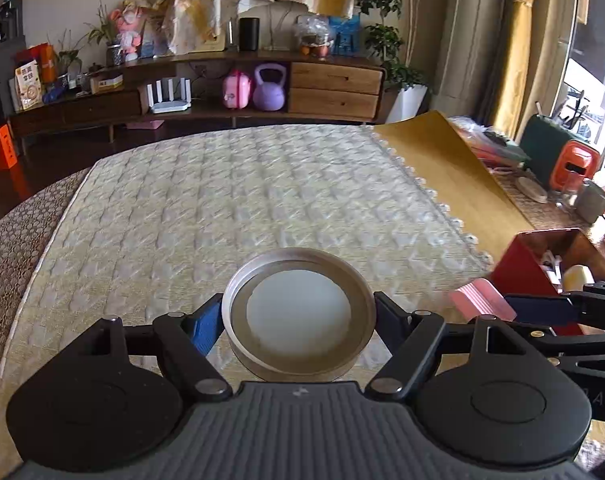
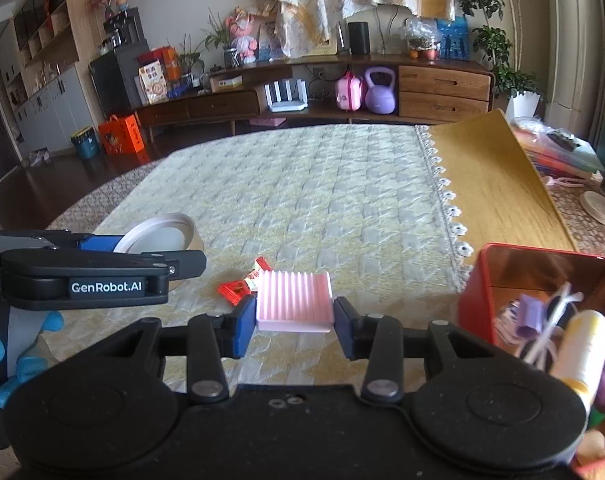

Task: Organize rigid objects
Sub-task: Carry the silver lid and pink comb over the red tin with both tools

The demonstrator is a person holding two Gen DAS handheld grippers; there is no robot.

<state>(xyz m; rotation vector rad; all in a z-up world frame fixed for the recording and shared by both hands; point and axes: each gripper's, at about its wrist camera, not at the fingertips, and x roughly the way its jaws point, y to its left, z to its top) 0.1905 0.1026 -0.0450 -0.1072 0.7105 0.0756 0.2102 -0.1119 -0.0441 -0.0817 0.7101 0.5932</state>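
At lower centre of the left wrist view, the left gripper (image 1: 298,322) clamps one round metal lid (image 1: 298,314). In the right wrist view, one red wrapper (image 2: 238,286) lies left of centre on the cloth; the right gripper (image 2: 294,322) pinches one pink ribbed block (image 2: 293,300); one red tin (image 2: 542,300) stands lower right.
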